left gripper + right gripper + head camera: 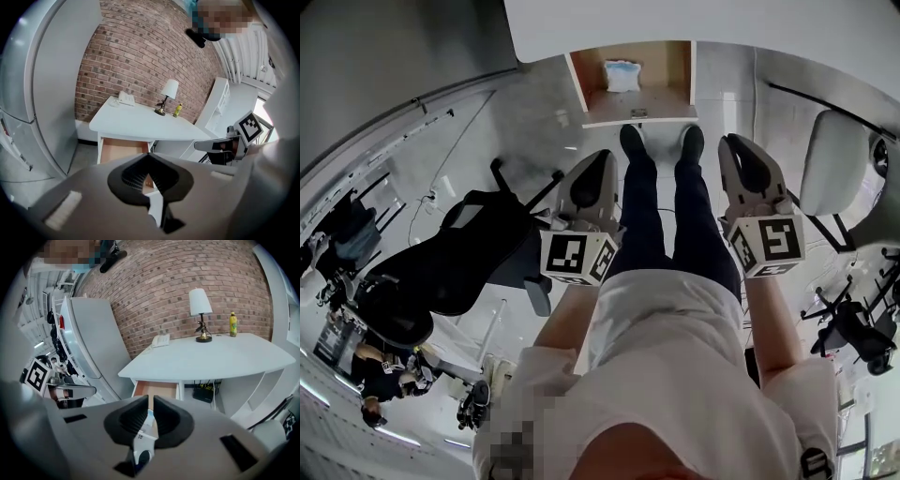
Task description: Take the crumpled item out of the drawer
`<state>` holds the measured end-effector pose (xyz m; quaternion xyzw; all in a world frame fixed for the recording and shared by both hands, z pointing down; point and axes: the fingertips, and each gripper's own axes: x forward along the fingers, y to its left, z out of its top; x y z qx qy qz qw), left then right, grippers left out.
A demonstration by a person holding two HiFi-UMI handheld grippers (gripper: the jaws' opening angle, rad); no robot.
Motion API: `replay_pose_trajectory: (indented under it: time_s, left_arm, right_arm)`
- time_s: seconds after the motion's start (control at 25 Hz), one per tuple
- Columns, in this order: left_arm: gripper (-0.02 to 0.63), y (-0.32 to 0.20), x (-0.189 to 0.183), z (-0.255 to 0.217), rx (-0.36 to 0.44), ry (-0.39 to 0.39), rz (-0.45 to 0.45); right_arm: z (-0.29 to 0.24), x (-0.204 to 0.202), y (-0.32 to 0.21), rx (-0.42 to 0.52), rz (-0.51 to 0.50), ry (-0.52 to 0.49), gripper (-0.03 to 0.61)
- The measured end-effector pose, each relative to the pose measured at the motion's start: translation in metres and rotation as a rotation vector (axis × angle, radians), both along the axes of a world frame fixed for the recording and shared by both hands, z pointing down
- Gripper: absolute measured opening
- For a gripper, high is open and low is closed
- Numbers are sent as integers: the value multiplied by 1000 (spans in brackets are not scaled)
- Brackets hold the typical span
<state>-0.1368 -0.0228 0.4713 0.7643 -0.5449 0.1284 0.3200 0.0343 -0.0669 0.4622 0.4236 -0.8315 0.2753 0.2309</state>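
While the person stands looking down past their legs (661, 216), the crumpled item (622, 75), white with some blue, lies inside the open drawer (661, 98), toward the back. From the head view the white desk top (609, 23) covers the back of the drawer, so part of it is hidden. Down by the legs hang the left gripper (598, 169) and the right gripper (745, 159), one on each side, well apart from the drawer. The left gripper view shows its jaws squeezed tight, tips touching, with nothing between them. The right gripper view shows its jaws very close, with only a thin slit left, and they grip nothing. Each gripper's grey body blocks the front of the drawer in its own view. A pale bit shows through the right slit, too small to tell what it is. On the desk top stand a lamp (200, 310) and a yellow bottle (232, 324), by the brick wall (154, 296)
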Motion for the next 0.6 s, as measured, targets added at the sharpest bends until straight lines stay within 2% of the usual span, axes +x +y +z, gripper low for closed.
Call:
replay_pose_trajectory:
  time_s: [0.6]
  left_arm:
    - [9, 10, -2, 72, -84, -30, -11]
  right_arm:
    - [75, 4, 23, -96, 28, -6, 9]
